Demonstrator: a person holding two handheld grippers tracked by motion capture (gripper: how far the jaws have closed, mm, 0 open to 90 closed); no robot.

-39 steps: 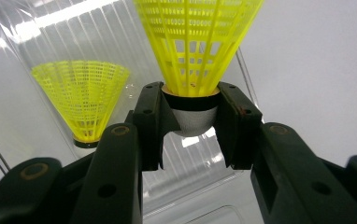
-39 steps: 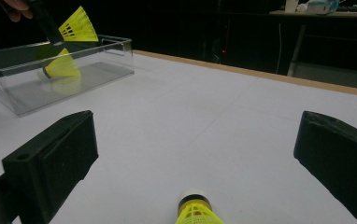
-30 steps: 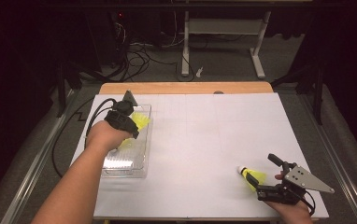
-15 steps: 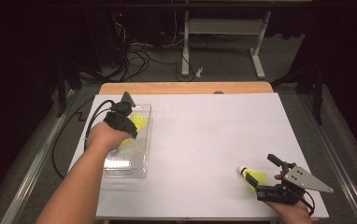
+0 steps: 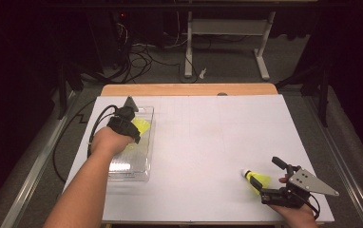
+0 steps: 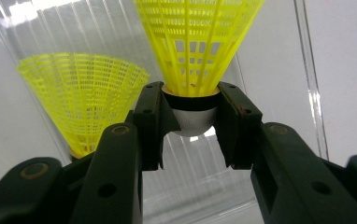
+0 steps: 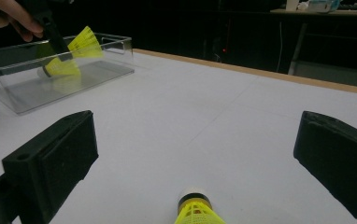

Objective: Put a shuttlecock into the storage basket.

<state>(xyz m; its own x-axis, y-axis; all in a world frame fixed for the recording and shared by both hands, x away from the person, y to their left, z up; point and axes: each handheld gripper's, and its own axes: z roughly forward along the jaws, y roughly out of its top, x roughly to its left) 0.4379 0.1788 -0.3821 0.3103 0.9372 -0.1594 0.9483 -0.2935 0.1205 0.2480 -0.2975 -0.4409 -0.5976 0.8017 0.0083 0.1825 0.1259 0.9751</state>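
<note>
High view showed the white worktop (image 5: 208,142) as the largest thing, running from a wooden strip at its far edge to the person's side. On its left part lay a clear plastic box (image 5: 147,142), long and shallow, with its long side running away from the person. The person's left forearm (image 5: 82,190) came in from the bottom and ended at the box, where the left tool (image 5: 131,124) reached over the open top. The right tool (image 5: 270,183) sat near the worktop's near right corner, well apart from the box, with its grey three-cornered plate (image 5: 312,183) on top.

Left gripper view showed the left tool (image 6: 189,122) pinching a yellow shuttlecock (image 6: 197,42) by its rounded white cork, the mesh skirt pointing away from the jaws. A second yellow shuttlecock (image 6: 83,100) stood just beside it, over the ribbed clear floor of the box (image 6: 260,60).

Right gripper view showed the right tool (image 7: 195,154) with its jaws spread wide, holding nothing. A third yellow shuttlecock (image 7: 195,210) lay on the worktop (image 7: 204,121) between them, near the bottom edge, its cork end pointing away from the tool. Farther off stood the box (image 7: 22,88) with the two yellow skirts in it.
</note>
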